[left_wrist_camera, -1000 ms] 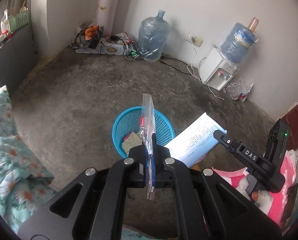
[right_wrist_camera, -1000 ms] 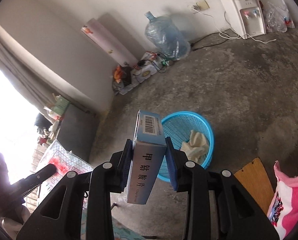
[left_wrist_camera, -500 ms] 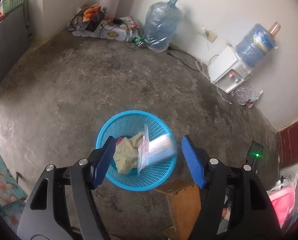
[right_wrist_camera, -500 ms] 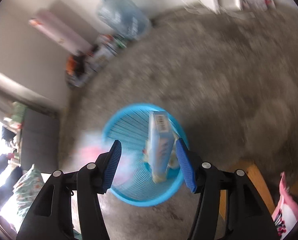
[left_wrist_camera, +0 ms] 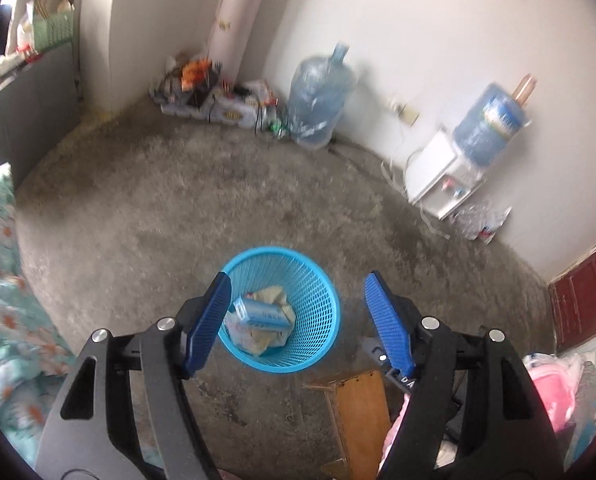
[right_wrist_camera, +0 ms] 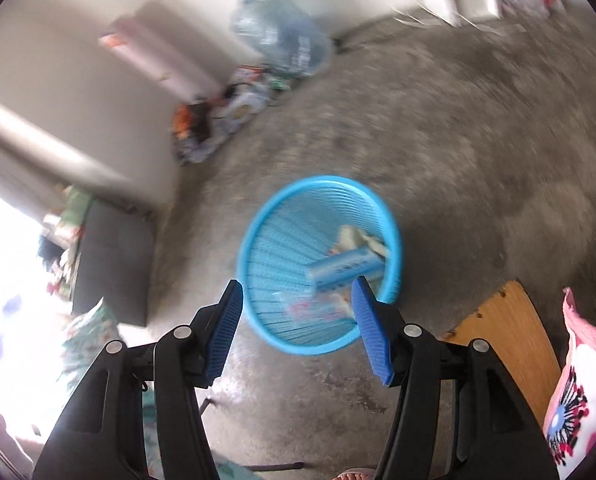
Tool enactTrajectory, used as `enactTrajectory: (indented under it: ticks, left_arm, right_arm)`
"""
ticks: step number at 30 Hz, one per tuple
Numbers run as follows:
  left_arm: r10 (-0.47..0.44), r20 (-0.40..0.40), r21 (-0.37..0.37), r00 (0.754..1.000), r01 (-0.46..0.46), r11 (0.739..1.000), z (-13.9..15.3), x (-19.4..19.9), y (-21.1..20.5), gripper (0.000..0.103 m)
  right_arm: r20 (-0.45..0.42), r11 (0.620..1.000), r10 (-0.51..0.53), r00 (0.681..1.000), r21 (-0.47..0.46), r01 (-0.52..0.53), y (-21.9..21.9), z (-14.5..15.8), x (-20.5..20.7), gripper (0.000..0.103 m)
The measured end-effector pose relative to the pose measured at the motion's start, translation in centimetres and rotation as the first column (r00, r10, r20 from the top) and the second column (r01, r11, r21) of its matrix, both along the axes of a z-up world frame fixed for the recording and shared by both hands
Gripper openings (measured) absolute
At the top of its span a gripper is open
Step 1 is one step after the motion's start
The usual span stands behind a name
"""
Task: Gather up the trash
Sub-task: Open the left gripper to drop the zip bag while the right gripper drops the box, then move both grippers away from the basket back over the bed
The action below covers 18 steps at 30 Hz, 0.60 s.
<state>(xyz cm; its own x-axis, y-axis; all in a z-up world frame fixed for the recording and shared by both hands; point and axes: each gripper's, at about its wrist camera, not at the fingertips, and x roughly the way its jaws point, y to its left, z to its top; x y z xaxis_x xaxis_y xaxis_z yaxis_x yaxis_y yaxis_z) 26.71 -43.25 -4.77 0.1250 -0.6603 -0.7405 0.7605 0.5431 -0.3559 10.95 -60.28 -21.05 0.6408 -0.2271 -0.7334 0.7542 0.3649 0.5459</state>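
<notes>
Both fingers [left_wrist_camera: 218, 316] (left and right pairs, now spread, empty) have released; box [left_wrist_camera: 262, 315] lies crosswise below in basket [left_wrist_camera: 321, 344].

Blue mesh basket [left_wrist_camera: 317, 280], pale-blue box [left_wrist_camera: 262, 314], blue ribbed fingers [left_wrist_camera: 208, 320].

Plastic mesh basket [left_wrist_camera: 313, 304], rough concrete floor [left_wrist_camera: 178, 208]

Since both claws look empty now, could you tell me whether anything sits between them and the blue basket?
Nothing visible does. The left claw and right claw are both open above the blue basket, where the box already lies.
</notes>
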Motion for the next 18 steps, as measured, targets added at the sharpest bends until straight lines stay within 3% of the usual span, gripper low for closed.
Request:
enactTrajectory:
  ticks: [4,9,18]
  left_arm:
    - [0.013,0.057,-0.038,0.998,-0.011,0.999,4.8,-1.2,4.8,0.07]
    - [0.077,0.158,-0.078,0.984,-0.065,0.995,10.2,-3.3,12.2,0.075]
    - [0.283,0.205,-0.176,0.937,-0.249,0.952,15.4,-6.4,26.0,0.077]
  right_arm:
    - [0.03,0.984,0.124,0.992,-0.131,-0.119,3.5,5.1,1.4,0.062]
    - [0.044,0.925,0.268,0.962,-0.291,-0.245,8.3,11.0,2.6,0.069]
    - [0.068,0.809,0.411,0.909,-0.488,-0.329,16.1,17.7,3.4,0.086]
